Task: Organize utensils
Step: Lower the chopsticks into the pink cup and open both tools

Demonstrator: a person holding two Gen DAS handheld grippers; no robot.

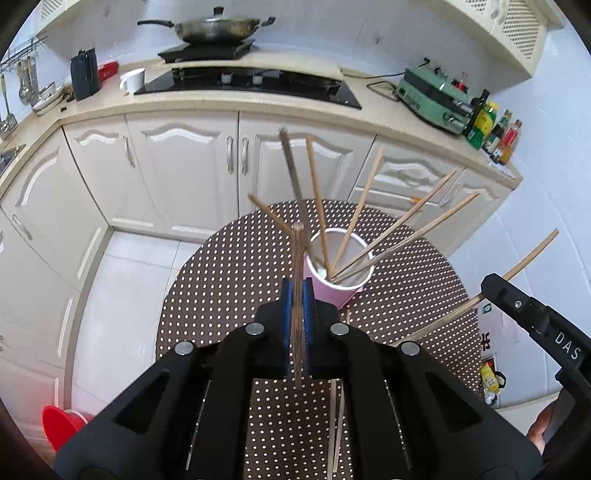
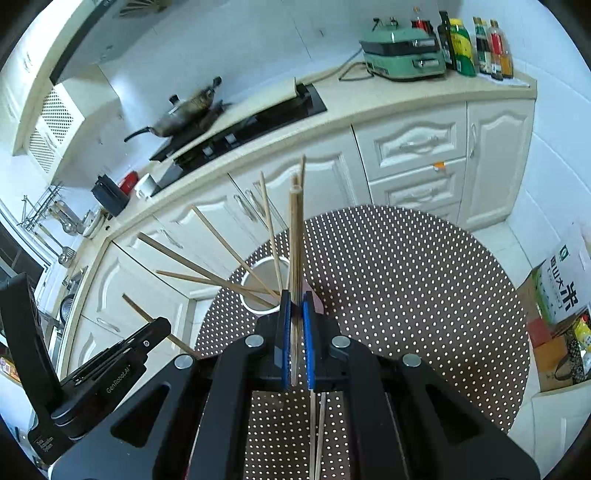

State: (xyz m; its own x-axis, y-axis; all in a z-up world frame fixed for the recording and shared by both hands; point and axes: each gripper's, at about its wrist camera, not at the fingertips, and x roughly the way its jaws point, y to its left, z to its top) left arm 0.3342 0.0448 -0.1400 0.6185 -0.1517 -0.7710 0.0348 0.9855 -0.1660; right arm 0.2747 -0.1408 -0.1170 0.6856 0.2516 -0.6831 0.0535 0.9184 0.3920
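A pink cup [image 1: 338, 291] with a white inside stands on the round brown dotted table [image 1: 229, 273] and holds several wooden chopsticks [image 1: 360, 206] fanned outward. My left gripper [image 1: 297, 286] is shut on an upright chopstick [image 1: 297, 258] just left of the cup. My right gripper [image 2: 295, 299] is shut on chopsticks [image 2: 295, 229], right beside the cup [image 2: 264, 280]. The right gripper also shows in the left wrist view [image 1: 495, 291] with its chopsticks [image 1: 532, 258]. The left gripper body appears at the lower left of the right wrist view [image 2: 110, 365].
More chopsticks [image 1: 338, 424] lie on the table below the grippers. Behind are white cabinets [image 1: 184, 162], a counter with a stove [image 1: 251, 81], a pan [image 1: 214, 27] and bottles [image 1: 498, 133]. A red bucket [image 1: 59, 424] and boxes [image 2: 565, 295] sit on the floor.
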